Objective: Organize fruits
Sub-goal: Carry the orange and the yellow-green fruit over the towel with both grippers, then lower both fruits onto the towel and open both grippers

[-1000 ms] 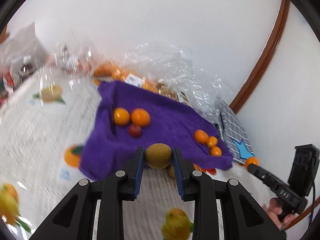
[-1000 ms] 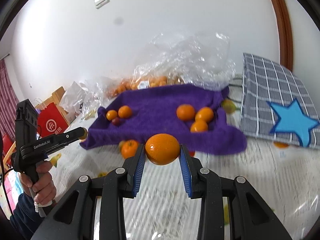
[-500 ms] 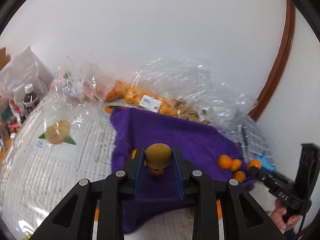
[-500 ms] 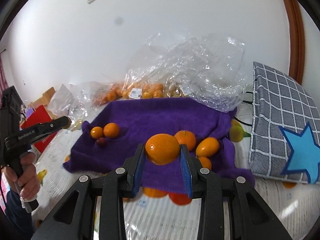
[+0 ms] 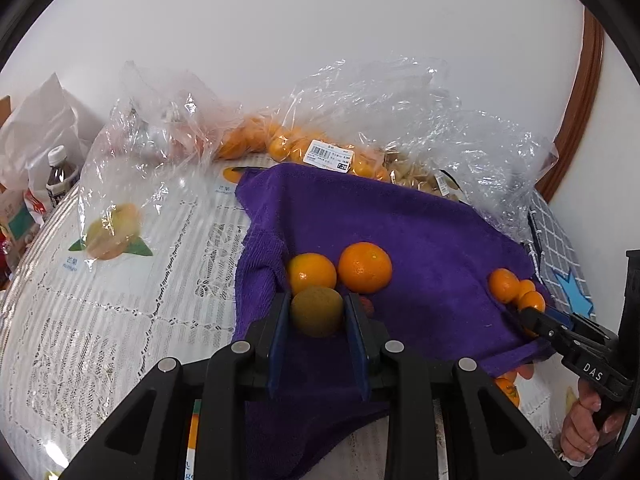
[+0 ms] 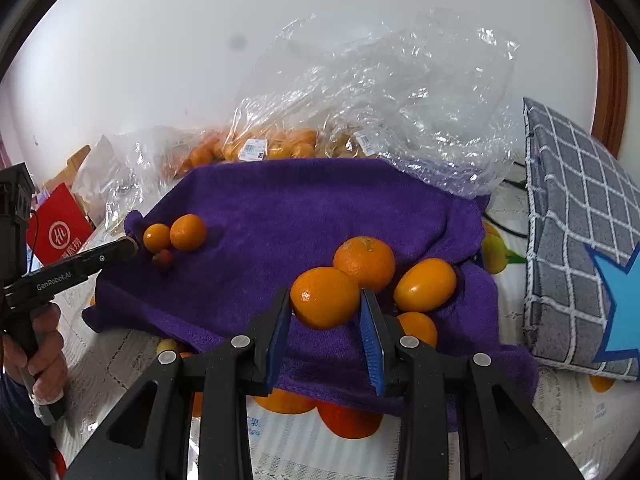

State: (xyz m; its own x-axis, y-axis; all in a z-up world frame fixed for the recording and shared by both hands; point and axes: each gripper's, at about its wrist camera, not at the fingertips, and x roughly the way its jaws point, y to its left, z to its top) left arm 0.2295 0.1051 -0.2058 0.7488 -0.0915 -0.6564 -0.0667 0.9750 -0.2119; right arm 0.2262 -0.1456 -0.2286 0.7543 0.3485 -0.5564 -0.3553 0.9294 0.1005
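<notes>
A purple towel (image 5: 420, 240) (image 6: 300, 208) is spread on the table. My left gripper (image 5: 317, 312) is shut on a greenish-brown round fruit (image 5: 316, 310), just above the towel's left group: two oranges (image 5: 364, 267) and a small red fruit (image 5: 367, 305). My right gripper (image 6: 325, 300) is shut on an orange (image 6: 325, 297), over the right group of several oranges (image 6: 365, 261) on the towel. The left group (image 6: 187, 232) and my left gripper's tip (image 6: 127, 249) appear at the left of the right wrist view. The right gripper's tip (image 5: 532, 316) appears beside the right group (image 5: 505, 285).
Clear plastic bags (image 5: 400, 120) (image 6: 380, 88) with more oranges lie behind the towel. A grey checked cushion with a blue star (image 6: 580, 240) lies at the right. A bottle (image 5: 58, 176) and a red bag (image 6: 60, 228) stand at the left. The tablecloth (image 5: 120, 300) has printed fruit.
Both grippers have moved forward over the towel with their fruits held. The left one now hangs close to the left group, the right one close to the right group.
</notes>
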